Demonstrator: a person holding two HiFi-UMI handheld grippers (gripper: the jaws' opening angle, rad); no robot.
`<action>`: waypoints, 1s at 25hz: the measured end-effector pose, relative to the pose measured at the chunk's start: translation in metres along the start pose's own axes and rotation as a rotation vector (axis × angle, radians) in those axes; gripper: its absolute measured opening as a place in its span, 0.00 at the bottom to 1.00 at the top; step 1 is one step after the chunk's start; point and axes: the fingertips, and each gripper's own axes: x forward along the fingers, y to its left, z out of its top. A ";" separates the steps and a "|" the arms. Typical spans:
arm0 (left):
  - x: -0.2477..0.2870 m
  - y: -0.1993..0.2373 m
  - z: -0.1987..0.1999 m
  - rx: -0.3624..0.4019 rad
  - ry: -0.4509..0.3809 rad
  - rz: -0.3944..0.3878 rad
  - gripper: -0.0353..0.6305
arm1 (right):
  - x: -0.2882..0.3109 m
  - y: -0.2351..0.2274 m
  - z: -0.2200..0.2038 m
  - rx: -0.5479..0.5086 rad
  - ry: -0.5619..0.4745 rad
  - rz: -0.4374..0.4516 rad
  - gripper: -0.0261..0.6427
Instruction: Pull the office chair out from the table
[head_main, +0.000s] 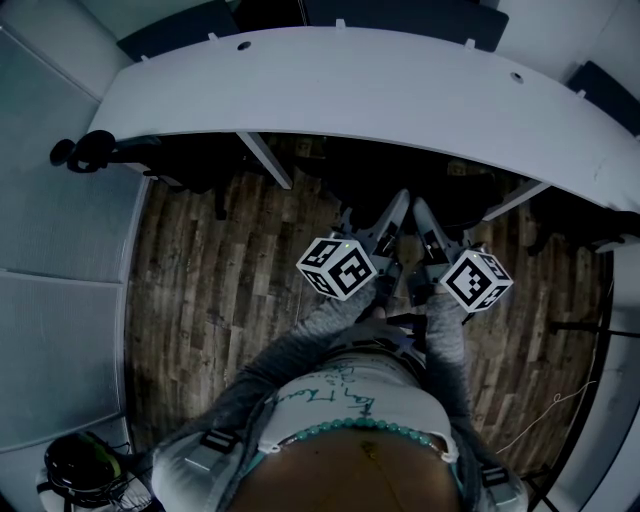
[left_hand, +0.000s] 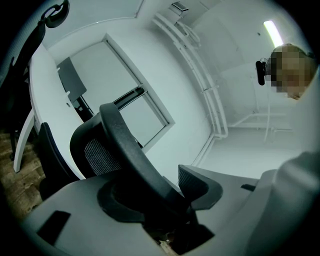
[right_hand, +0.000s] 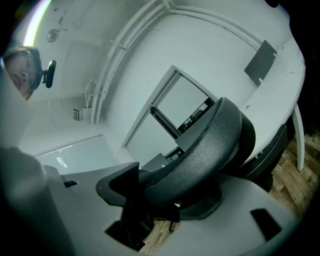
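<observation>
Office chair (left_hand: 95, 150): tucked in under the curved white bench (head_main: 400, 90), its seat lost in shadow in the head view. Only the top of the back stands out towards the person.
Left gripper (left_hand: 160, 192): jaws spread wide around the black backrest rim (left_hand: 135, 150). The rim runs slantwise through the gap and the pads appear to bear on it from both sides.
Right gripper (right_hand: 165, 192): jaws likewise wide, closed about the same rim further along, with one pad against its near end.
Spacing of grips: the two sit close together near the middle of the back, as the head view shows.
Step in hand: judged to be securing the hold before the pull, since the chair is still under the bench.
Recommended method: firm up both grips first, then draw straight back towards the body, level and with both hands together, so the chair rolls and does not swivel.
Risk: the rim is curved and smooth, so a slack pinch may slide off along it. An uneven pull could swing the base into the bench leg (head_main: 265, 160).
Clearance: the wooden floor (head_main: 220, 260) behind the chair looks free for rolling; the castors cannot be seen.
</observation>
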 end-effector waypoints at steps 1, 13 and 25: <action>0.000 0.000 -0.001 0.000 0.000 0.002 0.41 | 0.000 0.000 0.000 0.000 0.000 0.000 0.43; -0.008 -0.007 -0.001 -0.004 -0.013 -0.002 0.41 | -0.009 0.006 -0.001 0.005 -0.014 0.009 0.43; -0.027 -0.029 -0.018 -0.006 -0.016 -0.004 0.41 | -0.041 0.011 -0.006 0.010 -0.005 0.015 0.42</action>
